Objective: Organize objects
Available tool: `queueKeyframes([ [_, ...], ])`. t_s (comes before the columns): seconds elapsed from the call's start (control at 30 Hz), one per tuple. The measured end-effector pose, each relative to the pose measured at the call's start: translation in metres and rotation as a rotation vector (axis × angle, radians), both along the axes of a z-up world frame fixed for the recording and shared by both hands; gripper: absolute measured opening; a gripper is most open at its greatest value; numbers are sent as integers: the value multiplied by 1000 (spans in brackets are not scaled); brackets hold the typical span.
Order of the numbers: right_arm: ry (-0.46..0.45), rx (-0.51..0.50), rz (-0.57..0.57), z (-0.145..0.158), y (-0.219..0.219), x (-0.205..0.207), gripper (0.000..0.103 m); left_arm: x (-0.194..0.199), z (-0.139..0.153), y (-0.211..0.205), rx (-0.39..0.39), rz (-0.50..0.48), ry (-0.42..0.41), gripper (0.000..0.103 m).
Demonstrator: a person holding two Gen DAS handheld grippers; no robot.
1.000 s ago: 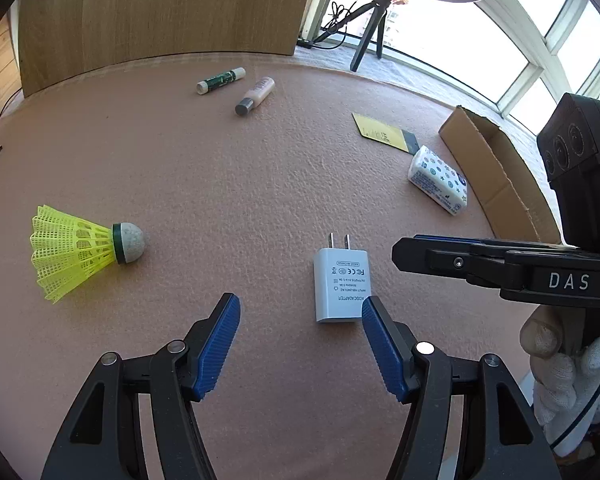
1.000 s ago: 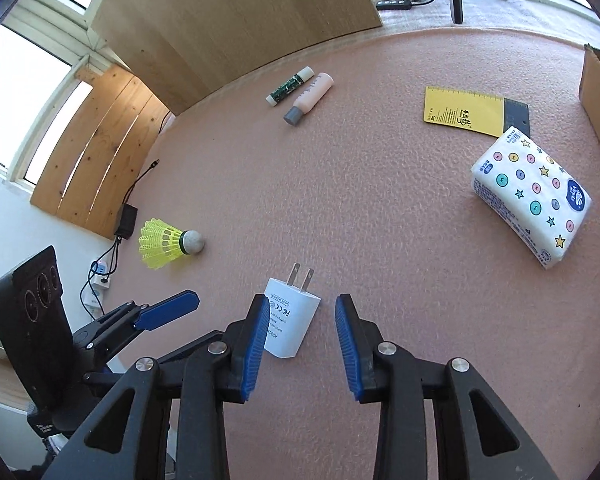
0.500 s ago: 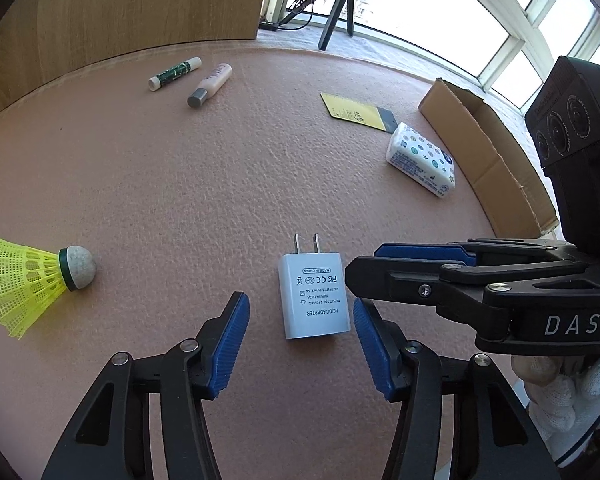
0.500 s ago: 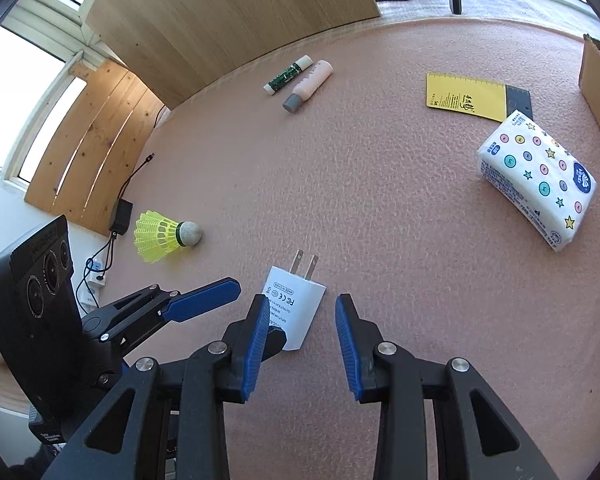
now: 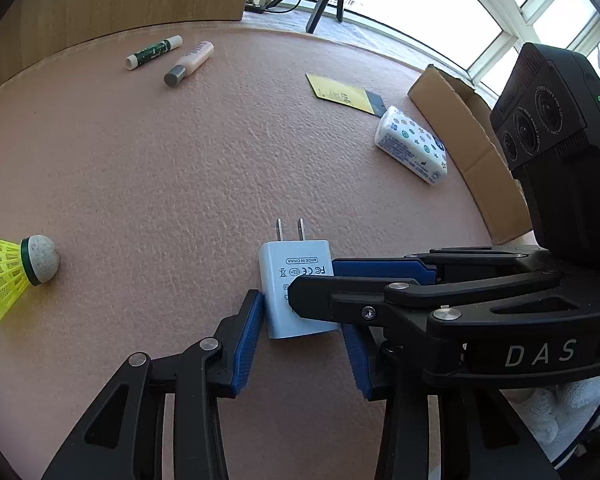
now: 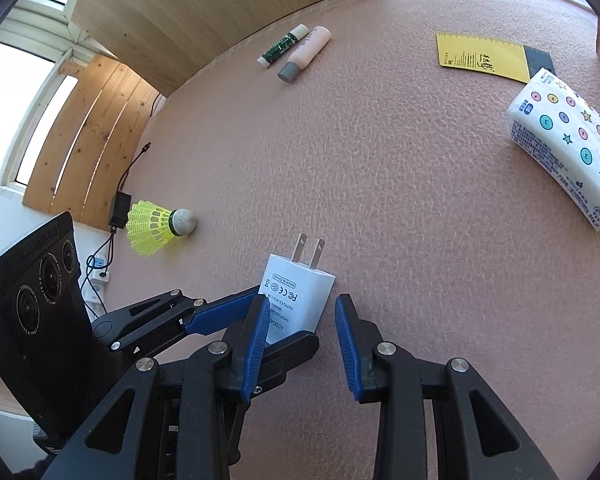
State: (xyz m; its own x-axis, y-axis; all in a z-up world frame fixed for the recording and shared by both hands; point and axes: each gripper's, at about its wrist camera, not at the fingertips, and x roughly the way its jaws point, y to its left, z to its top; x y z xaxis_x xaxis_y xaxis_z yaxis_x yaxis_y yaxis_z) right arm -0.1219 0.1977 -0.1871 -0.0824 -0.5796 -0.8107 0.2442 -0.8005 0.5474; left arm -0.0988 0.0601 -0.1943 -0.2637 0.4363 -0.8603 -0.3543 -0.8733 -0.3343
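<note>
While flat | one charger | two tubes | one shuttlecock

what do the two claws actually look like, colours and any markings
Both are the same build: black skeletal linkage arms with silver rivets, ending in ribbed blue pads. The left claw and right claw each carry a black camera block with three round lenses. The right claw's body reads "DAS" in pale letters. A white knit glove covers the hand behind it. No cables show on either.

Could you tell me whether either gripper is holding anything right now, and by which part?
Nothing is held: the charger lies on the table between both open grippers.
</note>
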Motion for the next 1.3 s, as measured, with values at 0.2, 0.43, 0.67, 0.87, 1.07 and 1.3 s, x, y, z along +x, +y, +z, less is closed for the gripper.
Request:
queueKeyframes([
  [0.2,-5,-4,21,1,-5,-2,30,0,1,1,-4,18,-1,43],
  [0.43,10,-30,0,10,8,2,28,3,17,13,7,19,10,43],
  [0.67,87,-59,-54,47,46,3,27,2,58,57,4,-41,94,43],
  [0.87,166,-63,-135,81,104,6,27,0,89,123,19,-131,159,43],
  [1.07,214,-51,-237,100,176,12,27,4,105,199,36,-238,187,43],
  [1.3,219,-39,-356,101,249,18,27,10,102,276,52,-327,182,43],
])
